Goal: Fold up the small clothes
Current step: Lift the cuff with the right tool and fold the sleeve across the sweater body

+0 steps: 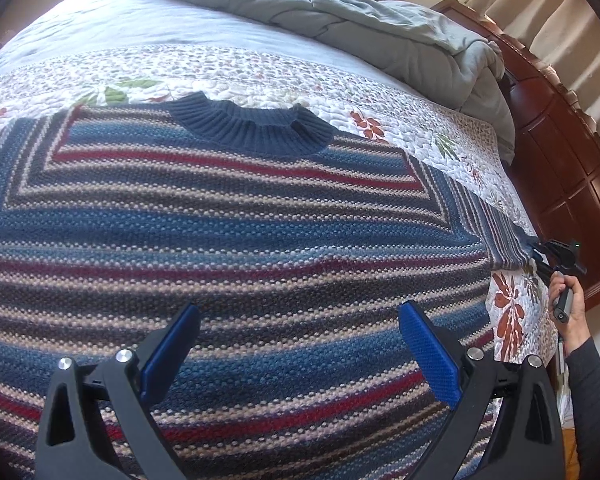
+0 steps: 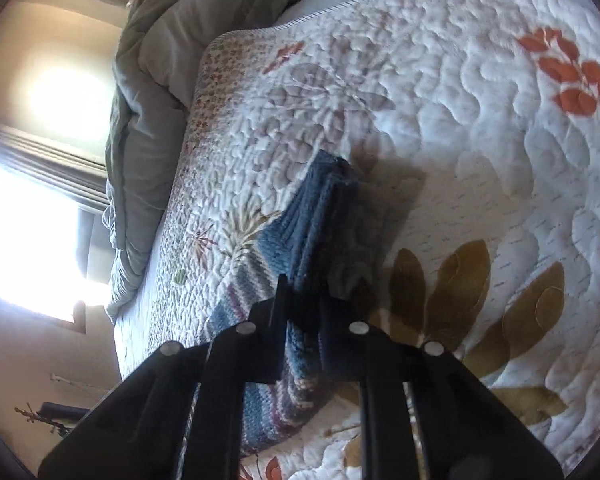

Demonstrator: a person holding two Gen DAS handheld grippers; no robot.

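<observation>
The sweater (image 1: 228,240) is spread flat over the quilt (image 1: 260,76), and open air is left above its whole body. Beyond the collar, bare quilt is found, then a heaped duvet (image 1: 380,28) by which the far side is blocked. The right edge is bounded by the wooden bed frame (image 1: 560,152), near the right gripper (image 1: 540,254).

You see a floral quilt (image 1: 400,120) covering the bed, a bunched grey duvet (image 1: 340,12), and a dark wooden headboard (image 1: 560,152).
</observation>
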